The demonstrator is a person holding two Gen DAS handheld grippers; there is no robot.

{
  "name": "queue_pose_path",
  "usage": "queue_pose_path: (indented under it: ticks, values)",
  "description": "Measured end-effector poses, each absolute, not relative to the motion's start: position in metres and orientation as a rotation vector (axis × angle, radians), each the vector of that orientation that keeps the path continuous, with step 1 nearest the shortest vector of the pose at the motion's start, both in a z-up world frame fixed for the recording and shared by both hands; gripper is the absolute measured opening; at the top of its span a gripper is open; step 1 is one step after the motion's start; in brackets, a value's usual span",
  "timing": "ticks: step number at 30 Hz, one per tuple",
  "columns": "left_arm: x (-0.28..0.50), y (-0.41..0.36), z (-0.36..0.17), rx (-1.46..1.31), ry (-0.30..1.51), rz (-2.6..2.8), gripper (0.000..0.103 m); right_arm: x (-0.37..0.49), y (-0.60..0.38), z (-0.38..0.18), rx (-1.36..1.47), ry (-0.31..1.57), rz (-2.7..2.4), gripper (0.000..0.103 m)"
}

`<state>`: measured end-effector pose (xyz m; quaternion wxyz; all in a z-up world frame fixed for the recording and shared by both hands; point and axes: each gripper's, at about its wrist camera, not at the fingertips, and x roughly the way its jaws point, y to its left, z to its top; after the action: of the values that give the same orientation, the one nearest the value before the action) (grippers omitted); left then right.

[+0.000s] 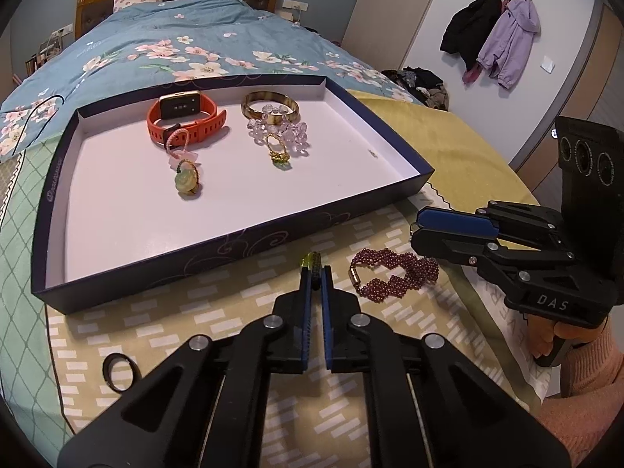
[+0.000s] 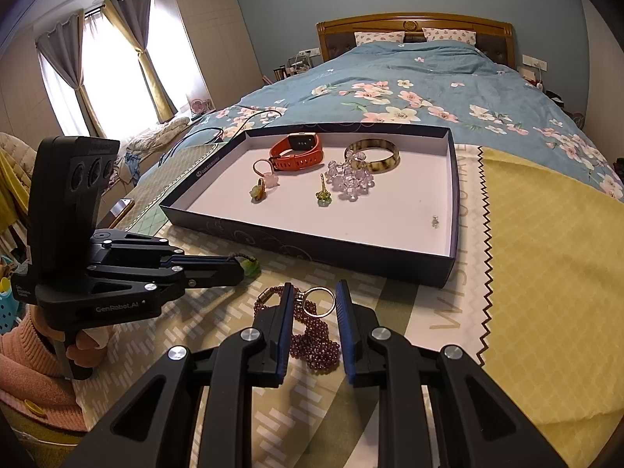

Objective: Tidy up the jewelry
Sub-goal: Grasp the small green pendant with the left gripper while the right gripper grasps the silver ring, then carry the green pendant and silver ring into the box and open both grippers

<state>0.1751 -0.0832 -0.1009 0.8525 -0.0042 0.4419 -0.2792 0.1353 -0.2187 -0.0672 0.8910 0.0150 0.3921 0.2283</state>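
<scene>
In the left wrist view my left gripper (image 1: 316,271) is shut on a small green pendant (image 1: 310,260) just above the patterned cloth, in front of the dark blue tray (image 1: 234,241). The right wrist view shows that pendant (image 2: 251,267) sticking out past the left gripper's tips (image 2: 240,264). My right gripper (image 2: 315,285) is shut on a silver ring (image 2: 319,301), held over a maroon beaded bracelet (image 2: 316,345) that lies on the cloth. The tray (image 2: 312,245) holds an orange watch (image 2: 298,152), a bangle (image 2: 372,155), a crystal bracelet (image 2: 351,181) and two small green pieces.
A black ring (image 1: 117,370) lies on the cloth at the lower left of the left wrist view. A yellow cloth (image 2: 546,273) covers the bed to the right of the tray. The flowered blue quilt (image 2: 409,85) stretches behind it. A person's pink sleeve (image 1: 585,382) is behind the right gripper.
</scene>
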Motion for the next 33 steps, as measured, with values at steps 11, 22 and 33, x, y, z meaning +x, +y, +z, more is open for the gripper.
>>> queue_pose_path:
  ticks: [11,22,33]
  values:
    - [0.159,-0.056,-0.079,-0.041,0.862,-0.569,0.005,0.133,-0.218,-0.06,0.032,0.789,0.481,0.02]
    - [0.148,-0.044,-0.052,-0.028,0.787,-0.557,0.005,0.133,-0.212,-0.045,0.016,0.747,0.494,0.02]
    - [0.153,-0.042,-0.039,-0.023,0.749,-0.523,0.005,0.147,-0.2,-0.033,-0.012,0.713,0.504,0.02]
